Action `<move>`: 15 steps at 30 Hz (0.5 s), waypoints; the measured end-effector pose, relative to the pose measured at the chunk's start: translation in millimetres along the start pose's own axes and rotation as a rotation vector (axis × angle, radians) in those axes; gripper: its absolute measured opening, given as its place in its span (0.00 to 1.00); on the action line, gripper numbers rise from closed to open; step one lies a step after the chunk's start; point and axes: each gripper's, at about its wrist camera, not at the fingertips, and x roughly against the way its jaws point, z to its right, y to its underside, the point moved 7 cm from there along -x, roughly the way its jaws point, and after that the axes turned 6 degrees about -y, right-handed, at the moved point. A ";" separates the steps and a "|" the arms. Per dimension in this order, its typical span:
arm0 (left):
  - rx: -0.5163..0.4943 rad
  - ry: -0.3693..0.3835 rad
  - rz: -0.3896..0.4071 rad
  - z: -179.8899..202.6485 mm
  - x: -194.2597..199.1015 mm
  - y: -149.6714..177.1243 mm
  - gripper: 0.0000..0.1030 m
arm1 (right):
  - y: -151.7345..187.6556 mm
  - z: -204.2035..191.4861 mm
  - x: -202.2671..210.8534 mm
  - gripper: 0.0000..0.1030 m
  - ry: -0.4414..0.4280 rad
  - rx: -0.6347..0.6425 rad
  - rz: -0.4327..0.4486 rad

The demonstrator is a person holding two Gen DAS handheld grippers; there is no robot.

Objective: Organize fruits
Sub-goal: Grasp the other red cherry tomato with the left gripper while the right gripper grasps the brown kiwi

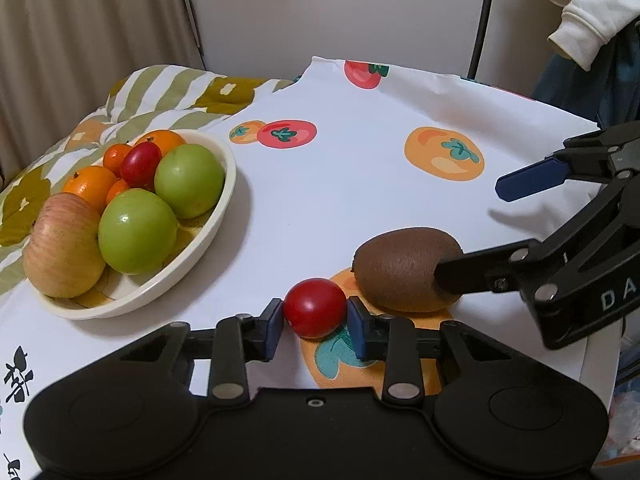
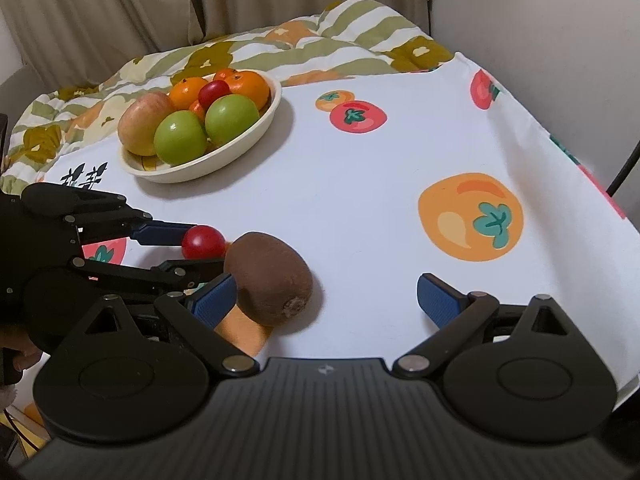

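A small red tomato [image 1: 316,304] rests on the fruit-print tablecloth [image 1: 340,184], and my left gripper [image 1: 316,318] is shut on it, a blue pad on each side. Just right of it lies a brown kiwi [image 1: 408,268]. In the right wrist view my right gripper [image 2: 326,296] stands open around the kiwi [image 2: 268,276]: its left pad sits against the fruit and its right pad is well apart. A cream bowl [image 1: 224,200] at the left holds an apple [image 1: 60,248], two green fruits, oranges and another small red tomato.
A striped, flowered quilt [image 2: 340,40] lies bunched behind the bowl [image 2: 266,126], with curtains beyond it. The wall runs along the table's far and right edges. A white garment [image 1: 580,20] hangs at the upper right.
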 end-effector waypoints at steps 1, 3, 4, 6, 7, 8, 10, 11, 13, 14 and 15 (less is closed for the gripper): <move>0.001 0.001 -0.001 -0.1 0.4 0.2 0.36 | -0.3 -1.0 -1.3 1.00 -0.002 0.003 -0.002; 0.003 -0.005 -0.003 -1.0 1.1 0.6 0.36 | 0.2 -3.3 -3.1 1.00 -0.005 0.012 -0.008; 0.004 -0.010 -0.005 -1.8 1.7 1.1 0.36 | 0.0 -4.1 -4.2 1.00 -0.007 0.017 -0.011; 0.011 -0.021 -0.009 -4.3 3.2 2.7 0.36 | -0.5 -6.2 -7.3 1.00 -0.012 0.029 -0.017; 0.017 -0.026 -0.012 -6.2 4.3 4.0 0.36 | -0.7 -6.8 -9.0 1.00 -0.015 0.034 -0.021; 0.024 -0.031 -0.015 -8.2 5.1 5.2 0.36 | -0.8 -7.3 -10.6 1.00 -0.018 0.037 -0.024; 0.040 -0.041 -0.020 -12.4 7.0 8.6 0.36 | -0.8 -9.0 -13.5 1.00 -0.025 0.044 -0.030; 0.048 -0.045 -0.022 -14.2 8.1 10.2 0.36 | -0.9 -9.8 -14.6 1.00 -0.028 0.048 -0.031; 0.063 -0.053 -0.026 -17.5 10.9 13.5 0.36 | -1.6 -12.3 -16.1 1.00 -0.035 0.057 -0.032; 0.070 -0.058 -0.028 -18.8 12.0 14.7 0.36 | -1.7 -13.7 -16.5 1.00 -0.039 0.062 -0.032; 0.078 -0.062 -0.030 -20.0 12.9 16.0 0.36 | -2.2 -15.0 -17.2 1.00 -0.043 0.067 -0.032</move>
